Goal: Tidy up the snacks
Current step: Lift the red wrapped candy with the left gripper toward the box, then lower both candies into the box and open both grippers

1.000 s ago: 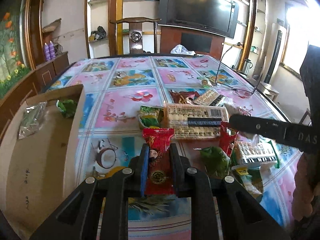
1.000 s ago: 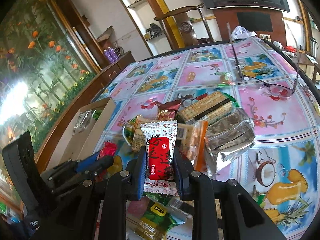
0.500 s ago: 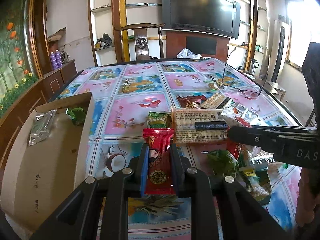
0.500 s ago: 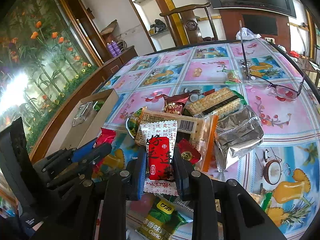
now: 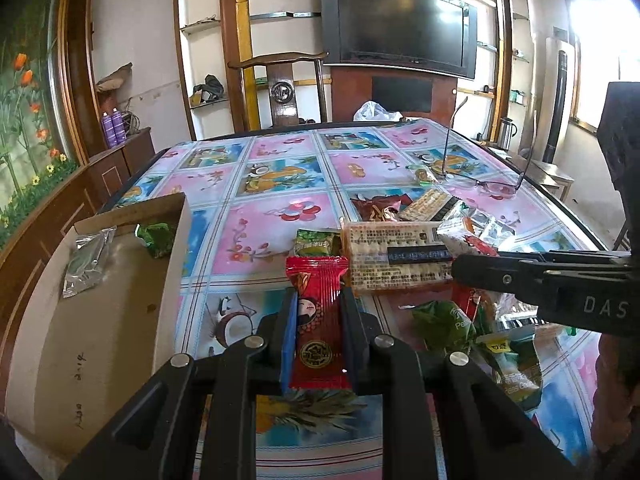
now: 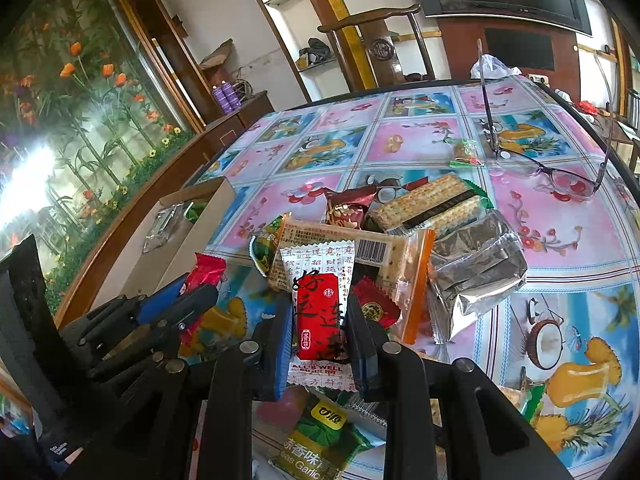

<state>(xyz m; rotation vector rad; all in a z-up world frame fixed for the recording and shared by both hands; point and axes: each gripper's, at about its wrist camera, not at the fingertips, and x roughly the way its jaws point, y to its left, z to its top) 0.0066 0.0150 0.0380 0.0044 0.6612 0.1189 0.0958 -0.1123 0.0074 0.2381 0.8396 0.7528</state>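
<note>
Left gripper (image 5: 319,332) clamps a red snack packet (image 5: 318,320); right gripper (image 6: 320,332) pinches a white-and-red packet (image 6: 318,312) above the table (image 6: 560,216).

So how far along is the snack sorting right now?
Early: the cardboard box holds only a silver packet and a green packet. In hand: the left gripper grips a red snack packet, the right gripper a white-and-red packet. The snack pile remains.

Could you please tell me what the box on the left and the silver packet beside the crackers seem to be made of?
Box: plain brown cardboard, matte, with a raw cut edge.
Silver packet: probably metallised foil film; it is shiny, creased and mirrors the light.
</note>
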